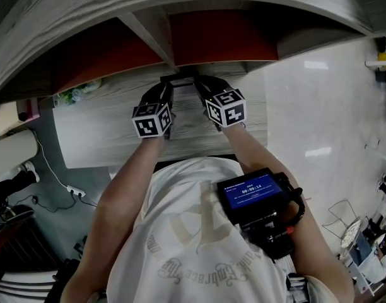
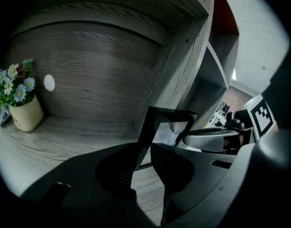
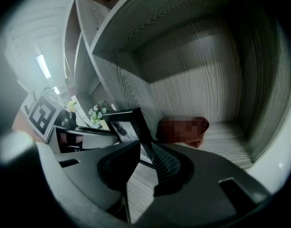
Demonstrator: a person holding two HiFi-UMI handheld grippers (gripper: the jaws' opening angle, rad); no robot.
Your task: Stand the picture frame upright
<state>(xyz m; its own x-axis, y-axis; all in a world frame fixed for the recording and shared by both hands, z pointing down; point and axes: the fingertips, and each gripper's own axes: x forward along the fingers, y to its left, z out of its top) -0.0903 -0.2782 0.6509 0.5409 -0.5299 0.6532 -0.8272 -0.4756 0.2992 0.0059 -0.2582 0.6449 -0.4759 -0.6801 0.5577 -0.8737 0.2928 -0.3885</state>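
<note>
A black picture frame [image 1: 180,79] with a pale picture stands nearly upright on the grey wooden shelf [image 1: 105,131], in front of the shelf divider. In the left gripper view the frame [image 2: 167,115] has its left bar running down between the jaws of my left gripper [image 2: 145,175]. A sliver of light shows beside that bar, so the pads do not press on it. In the right gripper view the frame [image 3: 119,114] has its right bar against the ridged pad of my right gripper [image 3: 143,170], which is shut on it. Both grippers [image 1: 168,92] [image 1: 202,88] flank the frame.
A small pot of flowers [image 2: 24,113] stands at the left of the left compartment. A brown thing [image 3: 183,129] lies at the back of the right compartment. The vertical divider [image 1: 152,36] rises just behind the frame. The shelf's front edge lies close to the person's chest.
</note>
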